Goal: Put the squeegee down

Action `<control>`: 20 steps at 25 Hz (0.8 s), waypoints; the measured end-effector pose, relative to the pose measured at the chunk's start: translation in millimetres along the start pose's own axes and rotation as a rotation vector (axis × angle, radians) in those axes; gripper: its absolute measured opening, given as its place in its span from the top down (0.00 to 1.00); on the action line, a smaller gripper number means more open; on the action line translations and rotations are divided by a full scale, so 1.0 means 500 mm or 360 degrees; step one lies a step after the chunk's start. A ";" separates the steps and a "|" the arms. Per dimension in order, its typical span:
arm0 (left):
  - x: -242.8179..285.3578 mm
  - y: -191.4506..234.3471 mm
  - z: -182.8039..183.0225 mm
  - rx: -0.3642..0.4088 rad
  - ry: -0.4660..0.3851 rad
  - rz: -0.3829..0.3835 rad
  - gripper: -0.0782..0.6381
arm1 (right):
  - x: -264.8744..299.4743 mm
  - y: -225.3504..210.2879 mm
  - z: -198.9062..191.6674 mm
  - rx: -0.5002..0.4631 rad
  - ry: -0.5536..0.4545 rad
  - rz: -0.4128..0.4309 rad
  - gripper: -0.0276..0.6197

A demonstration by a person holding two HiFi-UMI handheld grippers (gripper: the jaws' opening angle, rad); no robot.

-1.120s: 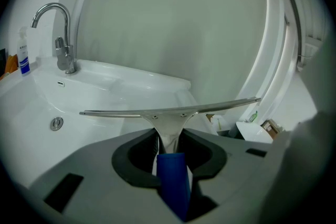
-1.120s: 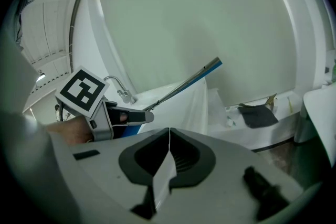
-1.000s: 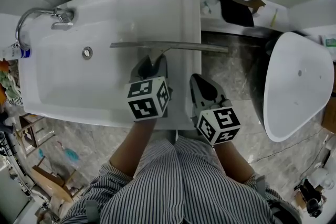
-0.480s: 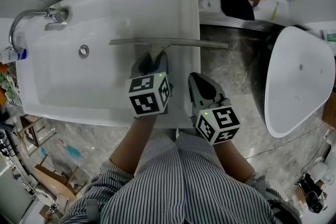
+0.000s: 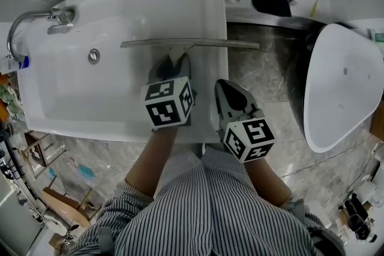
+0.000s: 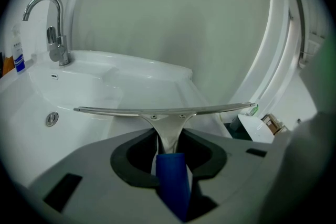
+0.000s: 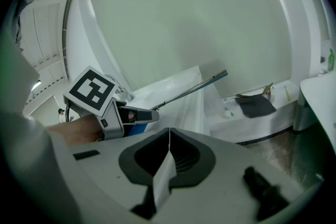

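The squeegee (image 5: 189, 43) has a long metal blade, a metal neck and a blue handle (image 6: 172, 181). My left gripper (image 5: 173, 66) is shut on that handle, and the blade (image 6: 163, 111) lies level and crosswise ahead of the jaws. The blade spans the right part of the white sink (image 5: 72, 93) and juts past its right rim; I cannot tell if it touches anything. My right gripper (image 5: 230, 93) hovers to the right of the left one, over the sink's front right corner, shut with nothing in it (image 7: 168, 145). The right gripper view shows the blade (image 7: 190, 90) from the side.
A chrome faucet (image 5: 36, 22) stands at the sink's far left, the drain (image 5: 93, 56) sits in the basin. A dark cloth (image 5: 268, 0) lies on the back ledge. A white oval basin (image 5: 342, 93) stands at the right, beyond a marble counter (image 5: 258, 75).
Both grippers and the squeegee hold their places over the sink; only the head view has drifted slightly.
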State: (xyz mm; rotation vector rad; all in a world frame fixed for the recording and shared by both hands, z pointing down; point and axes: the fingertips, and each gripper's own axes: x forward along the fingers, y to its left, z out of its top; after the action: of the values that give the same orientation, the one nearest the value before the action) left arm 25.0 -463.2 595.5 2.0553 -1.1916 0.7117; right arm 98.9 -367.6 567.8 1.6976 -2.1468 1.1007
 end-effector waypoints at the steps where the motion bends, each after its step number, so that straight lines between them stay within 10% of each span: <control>1: 0.001 -0.001 -0.001 0.0008 0.0006 -0.0002 0.72 | -0.001 0.000 0.000 0.0001 0.0000 0.0000 0.93; 20: 0.004 -0.013 -0.020 0.0064 0.0030 -0.0001 0.64 | -0.010 0.000 -0.011 -0.0001 0.0006 -0.0004 0.93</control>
State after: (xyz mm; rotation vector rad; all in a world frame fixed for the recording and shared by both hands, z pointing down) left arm 30.3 -454.3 601.7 2.0773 -1.1751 0.7592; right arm 99.1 -360.1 568.8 1.6961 -2.1425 1.1011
